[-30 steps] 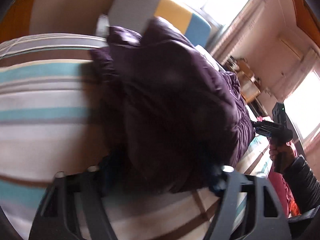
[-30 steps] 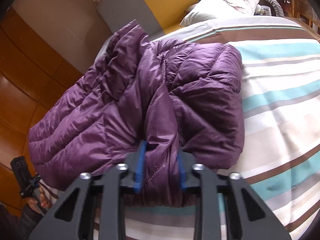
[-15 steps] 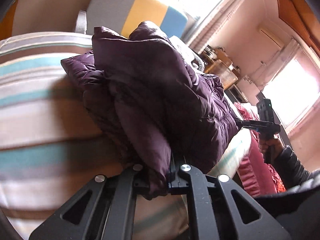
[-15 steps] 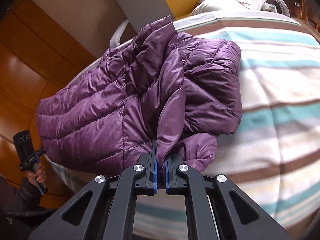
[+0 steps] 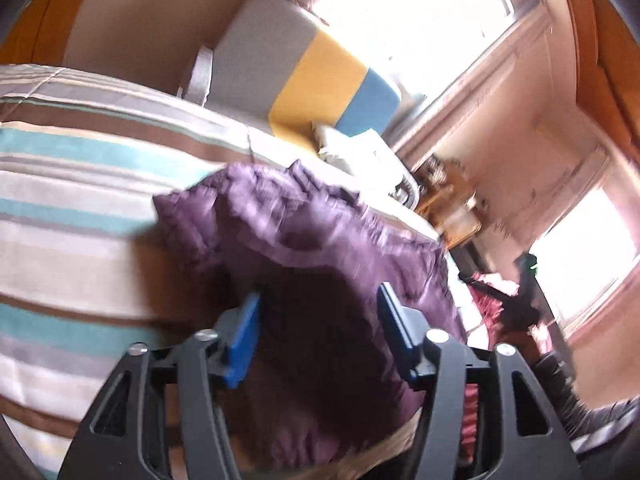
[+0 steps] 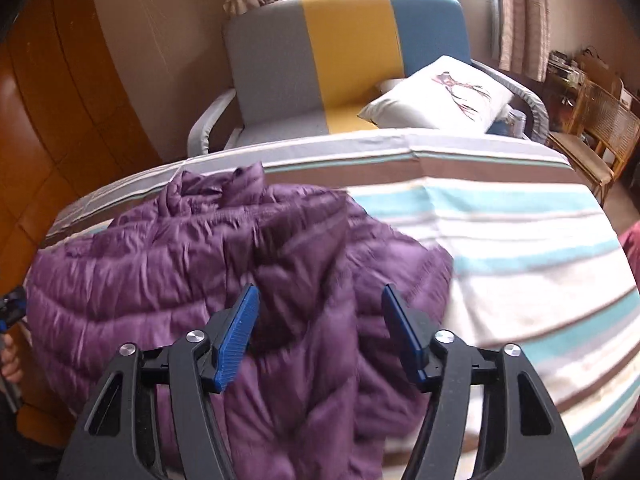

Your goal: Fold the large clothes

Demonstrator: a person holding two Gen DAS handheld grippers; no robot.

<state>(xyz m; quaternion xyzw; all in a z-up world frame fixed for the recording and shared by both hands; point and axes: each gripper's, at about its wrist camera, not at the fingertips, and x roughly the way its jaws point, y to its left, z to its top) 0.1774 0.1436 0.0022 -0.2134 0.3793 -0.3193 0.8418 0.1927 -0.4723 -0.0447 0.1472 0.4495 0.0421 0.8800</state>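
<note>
A purple quilted puffer jacket [image 6: 192,264] lies bunched on the striped bedspread [image 6: 500,232]; it also shows in the left wrist view [image 5: 304,240], blurred. My right gripper [image 6: 318,320] is open, its blue pads [image 6: 236,336] spread above the jacket's near fold, holding nothing. My left gripper [image 5: 318,320] is open too, its pads [image 5: 242,336] apart over the jacket's dark near edge. The right gripper shows at the far right of the left wrist view [image 5: 524,304], and the left gripper at the left edge of the right wrist view [image 6: 10,312].
A grey, yellow and blue armchair [image 6: 344,56] with a white printed cushion [image 6: 440,96] stands beyond the bed. Wooden wardrobe panels [image 6: 36,120] are at left. Rattan furniture [image 6: 600,128] stands at right by the curtained window.
Both grippers were shut on folds of the jacket half a second ago; both have opened and let go. The jacket has dropped flatter onto the bed, and both views have pulled back.
</note>
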